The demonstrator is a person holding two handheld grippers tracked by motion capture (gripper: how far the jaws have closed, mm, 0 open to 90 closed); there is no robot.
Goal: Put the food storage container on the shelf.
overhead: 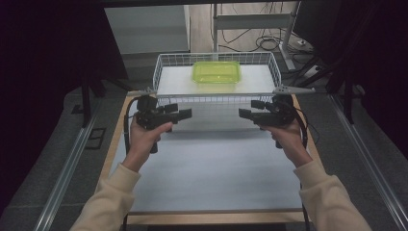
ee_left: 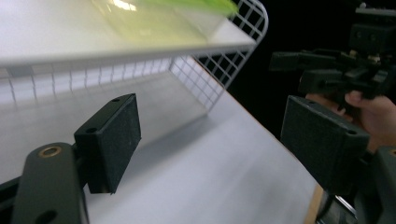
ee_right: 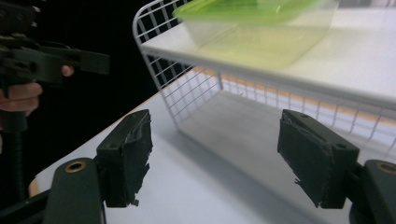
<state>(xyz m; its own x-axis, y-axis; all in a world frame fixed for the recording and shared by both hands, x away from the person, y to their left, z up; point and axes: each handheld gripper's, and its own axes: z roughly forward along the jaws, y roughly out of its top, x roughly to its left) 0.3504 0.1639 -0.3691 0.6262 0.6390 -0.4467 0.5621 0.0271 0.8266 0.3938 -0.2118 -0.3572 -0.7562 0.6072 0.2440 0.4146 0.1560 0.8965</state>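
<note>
Your box sits on the basket; both tongs gape wide, empty; little seems left.

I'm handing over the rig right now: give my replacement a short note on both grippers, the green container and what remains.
Left gripper: open, nothing between the jaws, near the basket's front left.
Right gripper: open, empty, near its front right.
Green lidded container: sits on the white shelf board in the wire basket, lid on, touched by neither gripper.
Done: container is in the basket.
Left: probably only clearing the hands off the table.
</note>
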